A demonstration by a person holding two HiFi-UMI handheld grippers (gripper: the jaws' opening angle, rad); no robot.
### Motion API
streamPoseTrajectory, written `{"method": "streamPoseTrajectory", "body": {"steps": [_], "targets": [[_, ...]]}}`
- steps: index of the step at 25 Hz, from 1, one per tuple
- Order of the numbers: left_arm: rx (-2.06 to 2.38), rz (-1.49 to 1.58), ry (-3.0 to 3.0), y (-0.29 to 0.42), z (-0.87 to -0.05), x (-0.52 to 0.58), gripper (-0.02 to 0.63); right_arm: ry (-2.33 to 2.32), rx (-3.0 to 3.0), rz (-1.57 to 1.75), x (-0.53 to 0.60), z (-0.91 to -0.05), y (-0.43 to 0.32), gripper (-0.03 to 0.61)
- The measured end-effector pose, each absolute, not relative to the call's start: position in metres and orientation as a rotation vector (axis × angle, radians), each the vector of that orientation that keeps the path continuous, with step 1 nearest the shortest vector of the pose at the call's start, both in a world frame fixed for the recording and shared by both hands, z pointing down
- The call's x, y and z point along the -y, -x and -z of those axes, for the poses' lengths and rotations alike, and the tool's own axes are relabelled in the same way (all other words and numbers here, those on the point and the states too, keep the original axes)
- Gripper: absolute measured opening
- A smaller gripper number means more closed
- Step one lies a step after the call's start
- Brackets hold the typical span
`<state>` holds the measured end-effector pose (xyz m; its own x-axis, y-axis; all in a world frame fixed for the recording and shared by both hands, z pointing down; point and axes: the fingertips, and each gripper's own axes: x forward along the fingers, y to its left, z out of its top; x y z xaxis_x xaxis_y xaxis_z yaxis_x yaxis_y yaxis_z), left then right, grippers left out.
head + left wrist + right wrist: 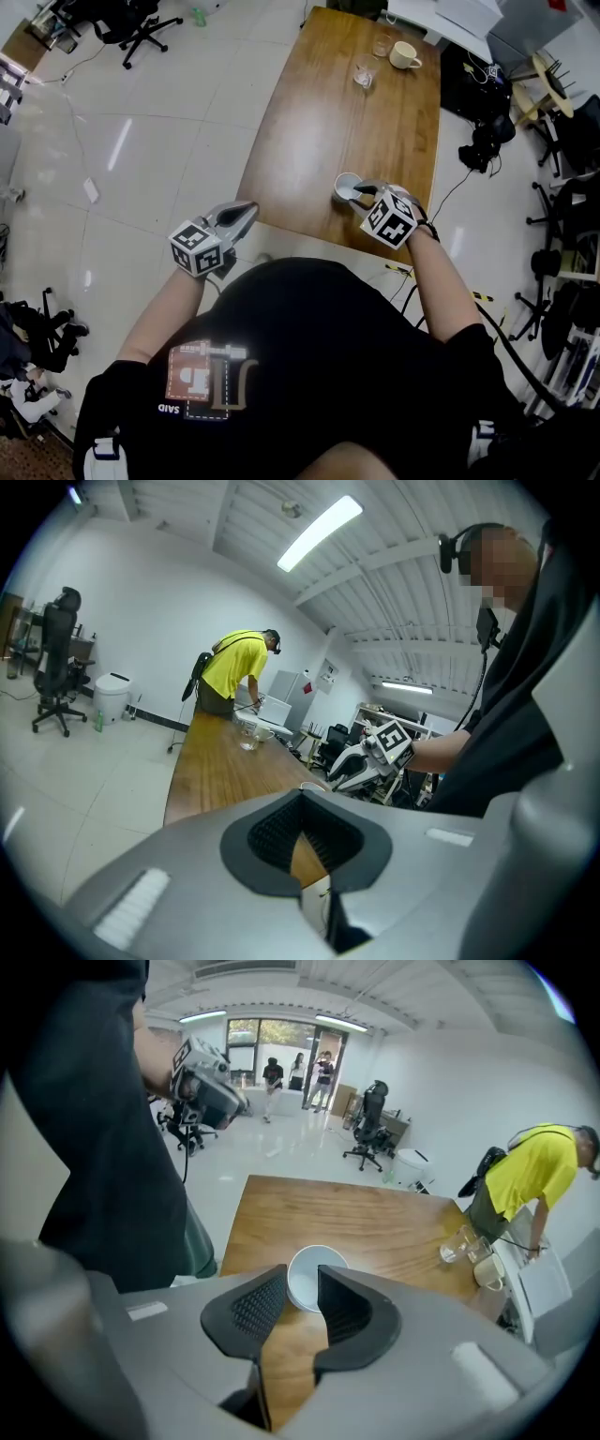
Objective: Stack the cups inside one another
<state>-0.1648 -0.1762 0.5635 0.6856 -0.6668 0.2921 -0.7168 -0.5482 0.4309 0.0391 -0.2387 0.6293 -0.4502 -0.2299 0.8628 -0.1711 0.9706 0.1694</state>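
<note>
Here, at the left, the person's bare left forearm reaches forward from the body and holds the left gripper (pixel 249 210) (pixel 302 794) out over the pale floor (pixel 169 141), just off the near edge of the wooden table (pixel 337 122). It points nearly level toward the table, its jaws together at the tips with nothing between them. Toward the right, a white cup (pixel 345 187) (pixel 315 1260) stands upright near the table's near edge. The right forearm stretches out over that edge, its wrist bent so the right gripper (pixel 364 193) (pixel 302 1275) tilts steeply down at the cup. Its jaws stand apart, tips at the cup's rim, pads not pressing. At the far end stand two glasses (pixel 364 75) and a mug (pixel 405 56).
</note>
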Motion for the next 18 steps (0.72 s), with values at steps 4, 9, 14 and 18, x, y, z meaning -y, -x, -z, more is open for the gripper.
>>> {"method": "streamPoseTrajectory", "body": {"steps": [4,9,14,18], "targets": [[1.047,-0.106,-2.387,0.163,-0.562,0.187,0.002,-0.529,2.225,-0.083,0.250,-0.585,-0.061,0.115],[1.020,-0.068,-2.437,0.153,-0.545,0.213,0.002,-0.842,2.387,-0.312,0.254,-0.543,-0.117,0.106],[0.970,-0.047,-2.505,0.124,-0.526,0.233,0.003,-1.115,2.471,-0.556,0.237,-0.534,-0.183,0.076],[0.931,-0.046,-2.531,0.102,-0.519,0.237,0.003,-1.266,2.489,-0.708,0.217,-0.544,-0.218,0.045]]}}
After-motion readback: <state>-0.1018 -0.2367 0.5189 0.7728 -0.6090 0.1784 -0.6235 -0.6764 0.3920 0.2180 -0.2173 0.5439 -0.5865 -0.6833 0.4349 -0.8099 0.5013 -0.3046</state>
